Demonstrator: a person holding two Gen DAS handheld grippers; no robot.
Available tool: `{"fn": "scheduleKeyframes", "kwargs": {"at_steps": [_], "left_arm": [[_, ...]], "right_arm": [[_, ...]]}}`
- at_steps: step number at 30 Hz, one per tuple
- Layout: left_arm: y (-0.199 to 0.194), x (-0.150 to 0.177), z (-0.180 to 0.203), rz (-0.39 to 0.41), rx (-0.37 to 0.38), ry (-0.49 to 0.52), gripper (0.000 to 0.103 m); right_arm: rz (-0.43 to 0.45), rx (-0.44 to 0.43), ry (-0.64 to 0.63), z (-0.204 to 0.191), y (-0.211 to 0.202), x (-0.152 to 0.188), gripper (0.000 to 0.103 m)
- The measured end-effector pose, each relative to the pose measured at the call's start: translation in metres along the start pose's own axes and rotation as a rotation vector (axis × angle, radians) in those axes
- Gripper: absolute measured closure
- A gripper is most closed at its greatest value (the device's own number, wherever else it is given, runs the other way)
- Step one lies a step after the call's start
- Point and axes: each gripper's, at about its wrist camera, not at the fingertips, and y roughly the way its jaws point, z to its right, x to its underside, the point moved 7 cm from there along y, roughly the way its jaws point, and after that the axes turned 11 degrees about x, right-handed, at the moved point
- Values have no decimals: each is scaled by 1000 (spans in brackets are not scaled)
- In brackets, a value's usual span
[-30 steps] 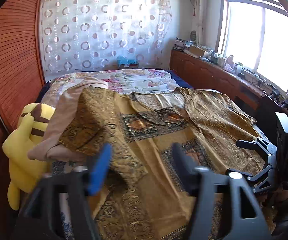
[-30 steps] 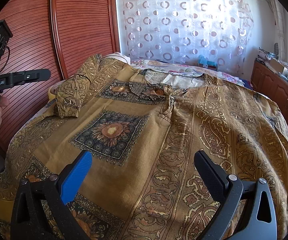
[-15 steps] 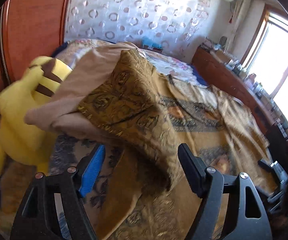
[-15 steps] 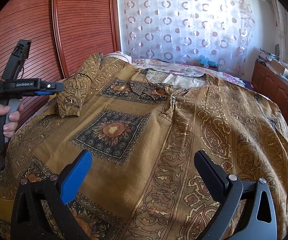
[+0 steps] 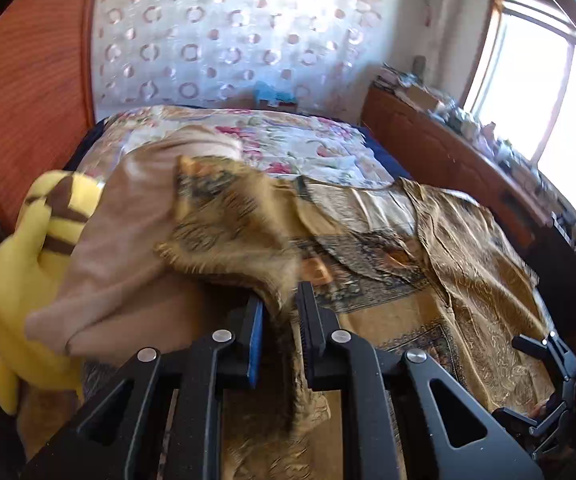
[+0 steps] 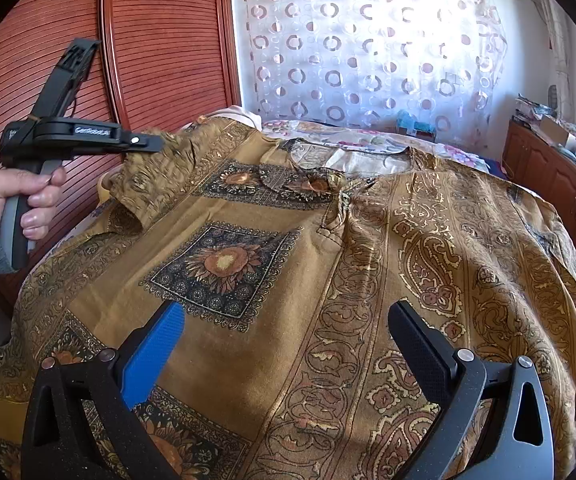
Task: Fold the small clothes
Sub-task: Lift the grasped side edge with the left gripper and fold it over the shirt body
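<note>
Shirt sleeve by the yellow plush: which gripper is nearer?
Left. The left gripper has its fingers shut on the sleeve; the right gripper hovers open over the shirt's lower front.

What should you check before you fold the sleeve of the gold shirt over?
1. Left gripper pinching the sleeve: ok, cloth sits between the nearly shut fingers.
2. Only one layer of cloth pinched: cannot tell, the cloth is blurred.
3. Gold shirt lying flat on the bed: ok, the body is spread out with few wrinkles.
4. Right gripper free to help: ok, open and over the lower shirt, holding nothing.
5. Yellow plush toy and beige cloth out of the way: not ok, they sit right beside the sleeve.
</note>
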Motion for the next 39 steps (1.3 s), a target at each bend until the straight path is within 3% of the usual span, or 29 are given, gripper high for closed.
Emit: {"fn": "scheduleKeyframes", "kwargs": {"at_steps": [3, 6, 8, 10, 14, 18, 22, 28, 35, 39], "left_arm": [[10, -5, 20, -23, -2, 69, 81], [9, -6, 39, -9, 31, 128, 53], [4, -4, 46, 4, 59, 152, 50], [0, -3, 47, 11, 65, 151, 37], [-12, 0, 38, 36, 48, 127, 26], [-19, 17, 24, 39, 10, 98, 25], [-16, 45, -2, -3, -82, 71, 25], [-19, 63, -30, 11, -121, 4, 25], [-18, 60, -29, 38, -158, 20, 25], [-23, 60, -34, 64, -194, 20, 25]], "right_arm": [[-1, 0, 1, 0, -1, 0, 1], [-2, 0, 0, 0, -1, 0, 1], [-1, 0, 1, 0, -1, 0, 1], [-1, 0, 2, 0, -1, 0, 1], [-1, 1, 3, 0, -1, 0, 1], [-1, 1, 3, 0, -1, 0, 1], [-4, -2, 3, 0, -1, 0, 1], [-23, -25, -17, -1, -2, -5, 1], [29, -23, -91, -2, 1, -45, 5], [18, -55, -134, -15, 25, -71, 5]]}}
